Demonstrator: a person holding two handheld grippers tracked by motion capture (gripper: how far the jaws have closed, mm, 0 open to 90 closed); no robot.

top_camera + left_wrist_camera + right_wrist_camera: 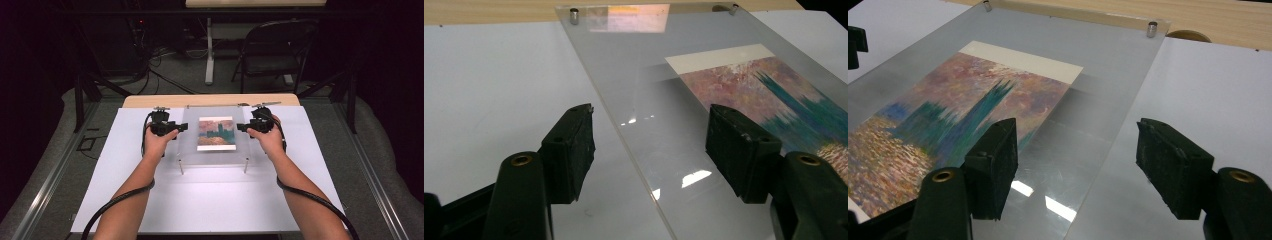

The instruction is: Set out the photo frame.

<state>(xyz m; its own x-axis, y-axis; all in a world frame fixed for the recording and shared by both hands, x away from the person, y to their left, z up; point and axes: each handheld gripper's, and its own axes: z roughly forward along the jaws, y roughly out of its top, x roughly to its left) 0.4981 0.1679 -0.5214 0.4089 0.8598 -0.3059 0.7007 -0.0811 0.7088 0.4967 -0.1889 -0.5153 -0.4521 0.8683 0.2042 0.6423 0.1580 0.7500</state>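
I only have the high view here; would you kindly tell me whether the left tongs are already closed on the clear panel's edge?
Observer: No. In the left gripper view the left tongs stand open, the clear panel's edge running between the jaws untouched.
Operator: Thank you. And the right tongs?
Observer: The right tongs are also open, straddling the panel's other edge, pads apart from it.
Operator: Is the picture on top of the panel?
Observer: The painted print looks to lie under the panel; reflections cross above it.
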